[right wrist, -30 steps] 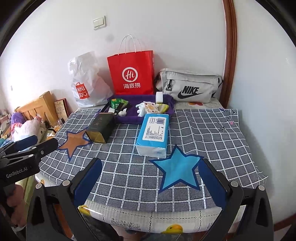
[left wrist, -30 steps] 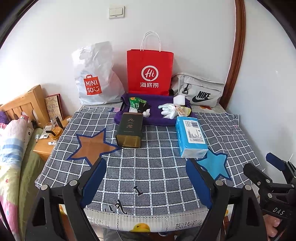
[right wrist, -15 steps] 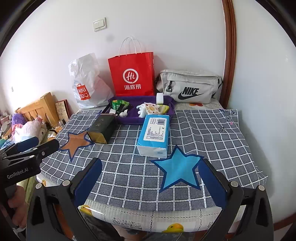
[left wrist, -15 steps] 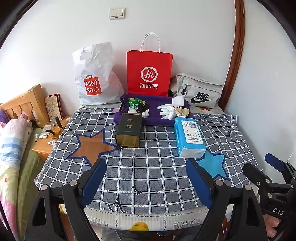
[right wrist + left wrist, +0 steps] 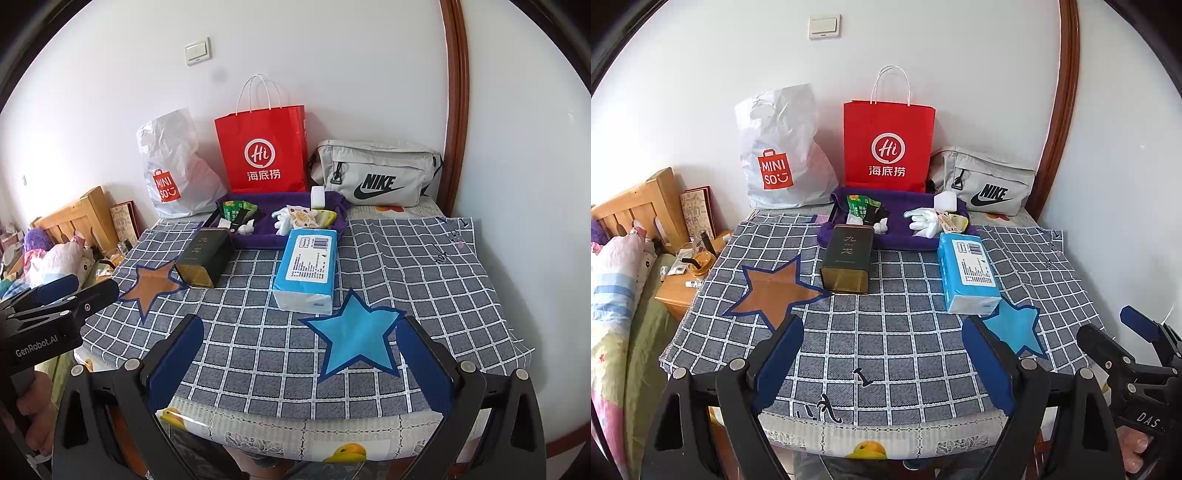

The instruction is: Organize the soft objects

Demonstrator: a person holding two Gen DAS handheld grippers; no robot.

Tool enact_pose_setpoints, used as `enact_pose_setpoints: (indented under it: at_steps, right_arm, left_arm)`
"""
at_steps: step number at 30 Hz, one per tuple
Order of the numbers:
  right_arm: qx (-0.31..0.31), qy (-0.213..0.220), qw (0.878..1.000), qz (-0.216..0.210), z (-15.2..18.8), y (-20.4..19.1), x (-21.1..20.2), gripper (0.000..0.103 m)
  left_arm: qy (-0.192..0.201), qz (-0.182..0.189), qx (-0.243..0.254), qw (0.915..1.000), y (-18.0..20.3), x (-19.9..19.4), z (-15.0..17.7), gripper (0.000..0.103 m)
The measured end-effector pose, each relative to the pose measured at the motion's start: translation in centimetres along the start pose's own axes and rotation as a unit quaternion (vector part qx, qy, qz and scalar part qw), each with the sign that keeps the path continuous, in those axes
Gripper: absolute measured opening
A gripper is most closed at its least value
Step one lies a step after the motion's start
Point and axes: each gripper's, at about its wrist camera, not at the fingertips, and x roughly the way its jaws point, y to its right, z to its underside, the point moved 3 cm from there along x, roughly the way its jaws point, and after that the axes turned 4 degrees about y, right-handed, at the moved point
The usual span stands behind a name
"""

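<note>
**Both claws idle at the near edge; nothing gripped**

I hold the left gripper (image 5: 882,354) with its jaws spread wide and nothing between them; below the gap lies only the checked cloth (image 5: 905,332). The right gripper (image 5: 299,358) stands likewise spread and empty. Both hang over the near edge of the table, tilted downward toward the surface, side by side.

Just ahead of the right gripper lies a blue star (image 5: 354,336); beyond it and touching one star point is the tissue pack (image 5: 308,266), the nearest soft item. Ahead and left of the left gripper is a brown star (image 5: 772,291), with a dark tin (image 5: 847,258) lying on its side at the star's far point. Behind both sits a purple tray (image 5: 905,240) holding a white glove (image 5: 923,221) and small packets. Three bags stand against the wall.

Risks, as I judge them:
- The tissue pack will compress; a pinch near one end may let it sag or slip.
- A low approach may snag and drag the cloth, shifting everything on it.
- The tin is rigid; taking it as soft would missort it.
- The claws sit close; a crossing reach may collide.
</note>
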Motion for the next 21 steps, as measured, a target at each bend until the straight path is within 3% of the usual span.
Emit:
enact_pose_setpoints:
  at_steps: [21]
  right_arm:
    - [-0.008, 0.007, 1.0, -0.004, -0.11, -0.38, -0.5, 0.102]
  left_arm:
    - [0.002, 0.0, 0.0, 1.0, -0.12, -0.21, -0.08, 0.087]
